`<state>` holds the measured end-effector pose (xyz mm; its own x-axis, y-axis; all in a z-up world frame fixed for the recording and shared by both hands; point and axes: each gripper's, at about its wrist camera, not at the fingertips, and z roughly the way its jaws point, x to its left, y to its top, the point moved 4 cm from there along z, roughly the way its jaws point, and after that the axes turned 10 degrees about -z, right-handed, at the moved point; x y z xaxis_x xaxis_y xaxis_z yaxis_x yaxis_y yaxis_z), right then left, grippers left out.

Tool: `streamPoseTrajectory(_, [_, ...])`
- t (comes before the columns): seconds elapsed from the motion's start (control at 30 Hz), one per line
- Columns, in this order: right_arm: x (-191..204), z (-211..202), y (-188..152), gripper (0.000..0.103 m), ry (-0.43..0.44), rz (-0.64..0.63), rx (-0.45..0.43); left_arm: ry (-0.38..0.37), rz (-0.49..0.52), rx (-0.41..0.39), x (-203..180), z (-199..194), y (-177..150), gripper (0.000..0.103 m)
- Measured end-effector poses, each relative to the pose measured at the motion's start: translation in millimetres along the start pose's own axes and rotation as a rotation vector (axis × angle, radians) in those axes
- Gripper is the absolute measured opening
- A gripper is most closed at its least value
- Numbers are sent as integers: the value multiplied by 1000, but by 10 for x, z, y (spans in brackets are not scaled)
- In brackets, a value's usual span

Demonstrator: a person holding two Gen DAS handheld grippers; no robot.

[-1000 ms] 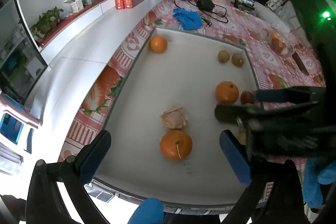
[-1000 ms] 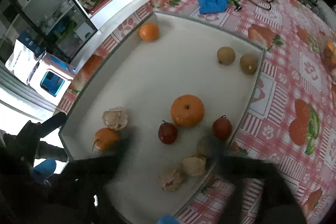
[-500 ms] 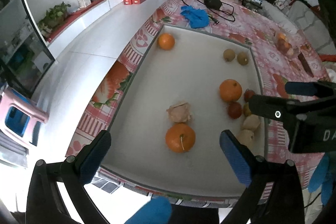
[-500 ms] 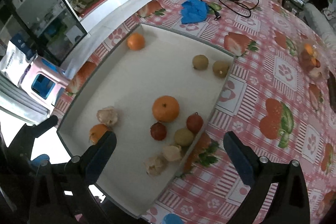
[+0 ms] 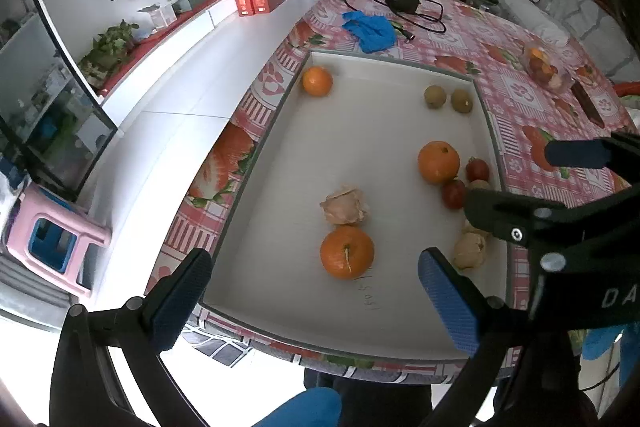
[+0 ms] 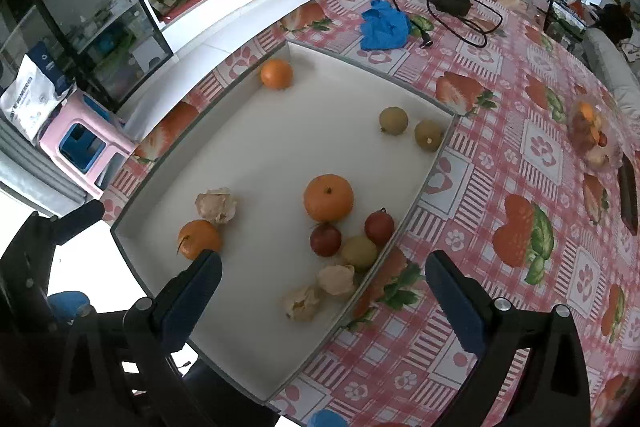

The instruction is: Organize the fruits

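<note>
Now both grippers sit higher and farther back than a moment ago — the left gripper [image 5: 312,291] and right gripper [image 6: 324,289] empty, fingers spread wide — above the shallow white rectangular tray [image 6: 264,147], where oranges, red fruits and papery husked fruits lie unmoved.

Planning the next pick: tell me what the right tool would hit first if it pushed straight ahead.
Probably the husked fruits by the tray's near right wall, which lie midway between the right tool's open fingers, with a yellow-green fruit just beyond. Depth is unclear through the fisheye.
</note>
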<state>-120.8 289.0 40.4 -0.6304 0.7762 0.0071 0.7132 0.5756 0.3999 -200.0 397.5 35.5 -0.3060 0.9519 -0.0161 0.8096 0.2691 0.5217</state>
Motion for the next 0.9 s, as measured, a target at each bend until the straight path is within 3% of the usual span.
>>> streamPoseTrajectory(0.9, [26, 47, -75, 102, -25, -27, 34, 7, 12, 14, -40, -20, -45, 103])
